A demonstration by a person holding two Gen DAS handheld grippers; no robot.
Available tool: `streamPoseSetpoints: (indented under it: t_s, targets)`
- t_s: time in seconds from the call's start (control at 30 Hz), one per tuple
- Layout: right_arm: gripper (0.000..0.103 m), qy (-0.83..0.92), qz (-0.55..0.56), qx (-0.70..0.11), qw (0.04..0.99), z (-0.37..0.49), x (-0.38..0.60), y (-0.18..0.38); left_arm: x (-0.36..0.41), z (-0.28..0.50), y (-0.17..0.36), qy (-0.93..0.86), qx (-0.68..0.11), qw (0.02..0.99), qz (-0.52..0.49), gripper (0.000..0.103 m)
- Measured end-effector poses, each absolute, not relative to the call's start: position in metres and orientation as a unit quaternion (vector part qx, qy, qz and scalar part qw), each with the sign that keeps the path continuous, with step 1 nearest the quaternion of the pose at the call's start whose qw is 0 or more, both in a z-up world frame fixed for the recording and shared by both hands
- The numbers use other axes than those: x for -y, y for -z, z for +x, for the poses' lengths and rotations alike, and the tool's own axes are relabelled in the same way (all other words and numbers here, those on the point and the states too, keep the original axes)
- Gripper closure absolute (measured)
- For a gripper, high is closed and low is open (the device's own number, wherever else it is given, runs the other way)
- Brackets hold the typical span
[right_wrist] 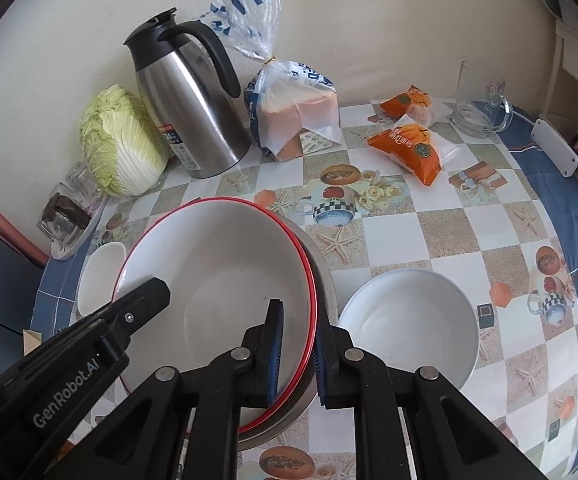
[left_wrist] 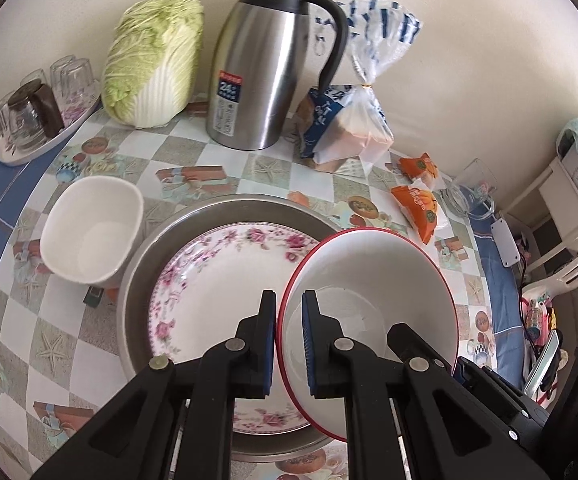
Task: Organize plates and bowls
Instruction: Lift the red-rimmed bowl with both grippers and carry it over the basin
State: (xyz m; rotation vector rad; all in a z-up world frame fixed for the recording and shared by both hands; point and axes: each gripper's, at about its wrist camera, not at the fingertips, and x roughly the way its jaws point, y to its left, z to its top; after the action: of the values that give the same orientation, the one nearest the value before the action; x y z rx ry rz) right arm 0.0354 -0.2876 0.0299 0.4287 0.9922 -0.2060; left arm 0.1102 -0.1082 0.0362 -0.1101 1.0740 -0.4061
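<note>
gripping the rim of the red-rimmed bowl from two sides, the left gripper and the right gripper are both pinching it tight, and the bowl is hanging tilted over the flower plate inside the metal pan.

Both tongs angled down: left tongs & right tongs clamped on opposite rims of one bowl.

Red-rimmed bowl tilted above floral plate
</note>
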Motion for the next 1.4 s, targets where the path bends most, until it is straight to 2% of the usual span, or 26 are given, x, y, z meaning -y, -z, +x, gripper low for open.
streamPoseSetpoints:
  t_s: [0.5, 1.4]
  targets:
    - [0.088, 0.072, 0.180, -0.479, 0.856, 0.061, 0.249, -0.019, 0.063, 0.132, -0.018, 0.169, -0.518, 0.830, -0.117, 0.092]
    - [0.088, 0.064, 0.153, -0.506, 0.846, 0.077, 0.238, -0.002, 0.061, 0.141, 0.008, 0.162, -0.549, 0.812, -0.116, 0.092]
